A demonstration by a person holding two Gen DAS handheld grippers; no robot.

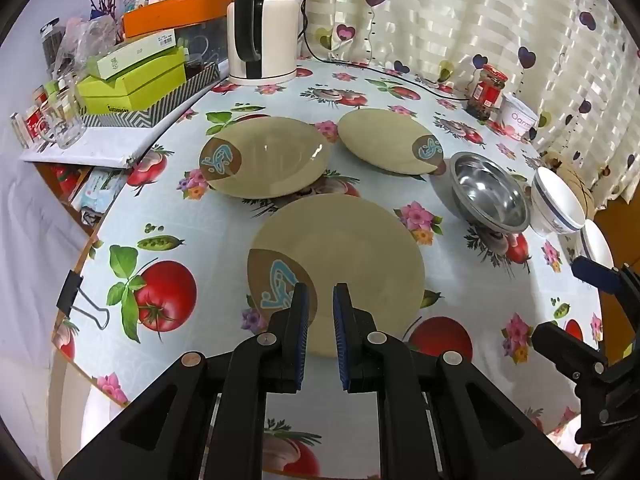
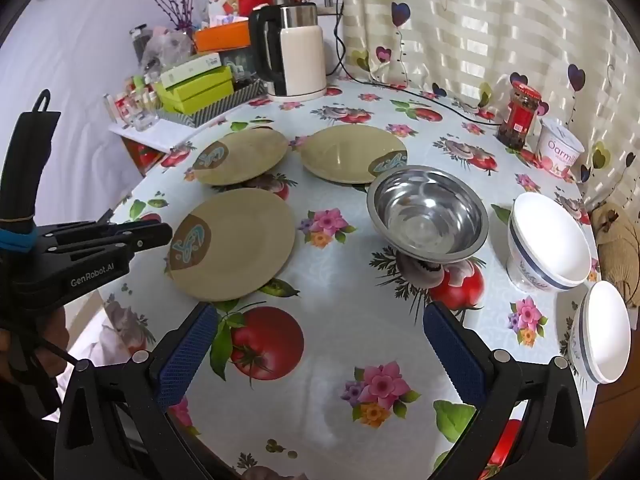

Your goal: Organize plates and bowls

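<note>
Three beige plates with a brown and blue motif lie on the flowered tablecloth: a near plate [image 1: 352, 256] [image 2: 240, 240], a far left plate [image 1: 268, 156] [image 2: 244, 156] and a far right plate [image 1: 384, 140] [image 2: 344, 152]. To their right stand a steel bowl [image 1: 490, 192] [image 2: 428, 212], a white bowl with a blue band [image 1: 556, 204] [image 2: 548, 236] and a second white bowl [image 1: 598, 242] [image 2: 604, 336]. My left gripper [image 1: 320, 292] [image 2: 160, 232] hovers shut over the near plate's front edge, holding nothing. My right gripper [image 2: 320, 312] [image 1: 560, 300] stands wide open over bare cloth, in front of the steel bowl.
At the back are a kettle [image 1: 264, 28] [image 2: 300, 56] with its cord, a red-lidded jar [image 1: 486, 92] [image 2: 518, 120] and a yogurt tub [image 2: 560, 148]. Stacked boxes [image 1: 132, 80] and glasses crowd a shelf on the left. A binder clip [image 1: 76, 300] grips the table's left edge.
</note>
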